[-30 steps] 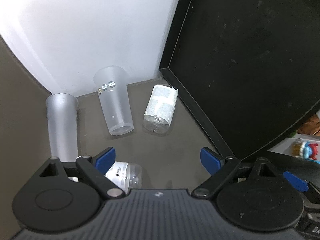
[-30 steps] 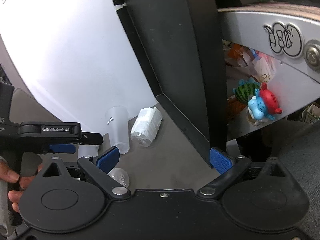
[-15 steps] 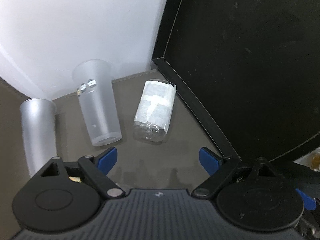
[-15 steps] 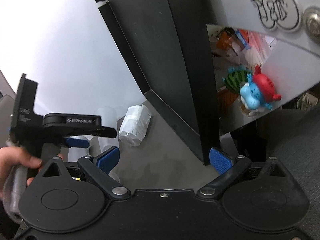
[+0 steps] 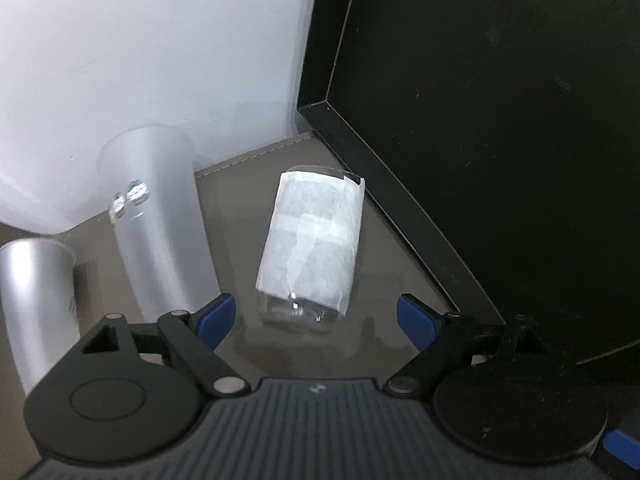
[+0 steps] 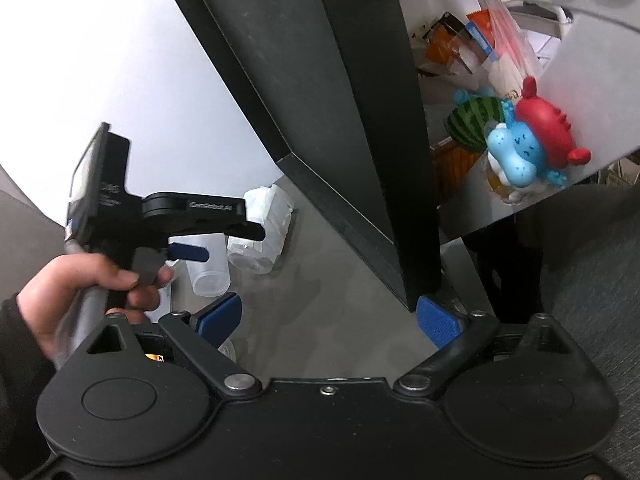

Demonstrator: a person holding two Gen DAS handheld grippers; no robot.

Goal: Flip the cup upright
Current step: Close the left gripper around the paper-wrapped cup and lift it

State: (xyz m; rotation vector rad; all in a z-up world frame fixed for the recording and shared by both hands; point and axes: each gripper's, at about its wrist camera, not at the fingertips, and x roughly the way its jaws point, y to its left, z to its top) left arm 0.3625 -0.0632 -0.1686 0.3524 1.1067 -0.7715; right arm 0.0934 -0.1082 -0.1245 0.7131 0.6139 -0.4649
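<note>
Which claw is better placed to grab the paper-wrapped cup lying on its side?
Left. The left claw is open, with the paper-wrapped cup just ahead between its fingers. The right claw, also open, sits farther back.

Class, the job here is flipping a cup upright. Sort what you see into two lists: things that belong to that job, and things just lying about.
Belongs to the job:
- paper-wrapped clear cup, on its side
- left gripper, fingers open around its near end
- right gripper, open, holding nothing

Just lying about:
- two frosted cups
- black panel
- colourful toys
</note>
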